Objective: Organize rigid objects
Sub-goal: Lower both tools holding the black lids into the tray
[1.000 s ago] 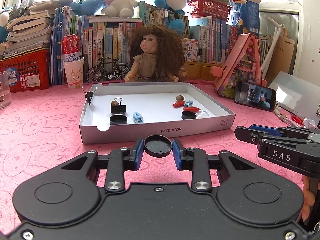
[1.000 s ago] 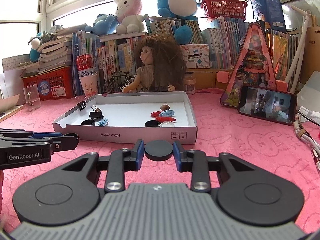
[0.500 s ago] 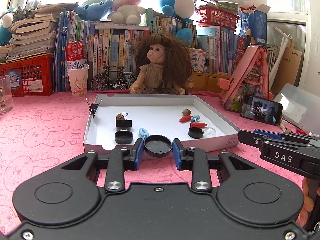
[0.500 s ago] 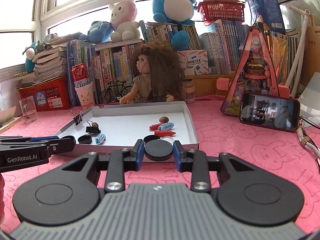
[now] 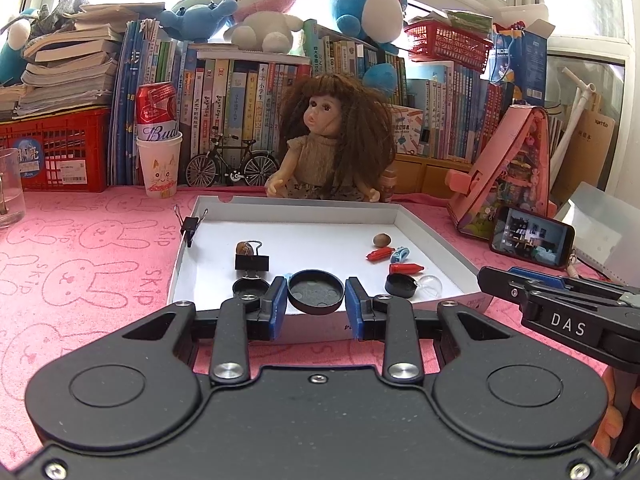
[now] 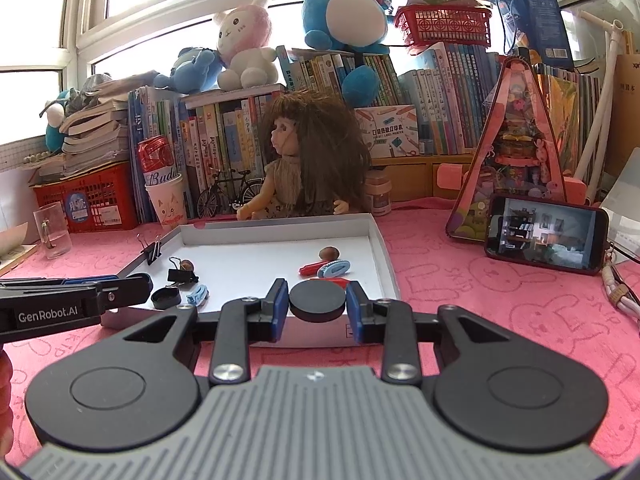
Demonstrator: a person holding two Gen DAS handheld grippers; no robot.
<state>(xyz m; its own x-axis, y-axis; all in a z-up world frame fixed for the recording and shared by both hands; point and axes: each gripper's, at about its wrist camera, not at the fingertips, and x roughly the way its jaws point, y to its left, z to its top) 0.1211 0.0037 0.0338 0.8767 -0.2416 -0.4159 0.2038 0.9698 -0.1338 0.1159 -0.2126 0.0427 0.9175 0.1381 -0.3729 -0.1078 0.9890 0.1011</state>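
Both jaws clenched, each pinching a black round cap above the white tray's near wall.
Left gripper (image 5: 316, 306) and right gripper (image 6: 317, 307) hold edge-on; either cap (image 5: 316, 291) could slip outside the tray (image 5: 436, 236).

Long-haired doll (image 5: 334, 148) seated behind the box; model bicycle (image 5: 232, 164); red can (image 5: 156, 112) standing in a paper cup (image 5: 160, 170); rows of books (image 5: 224, 100); plush toys (image 5: 260, 4) on top; red basket (image 5: 448, 46); phone (image 6: 546, 238) propped on pink worktop (image 5: 80, 248).
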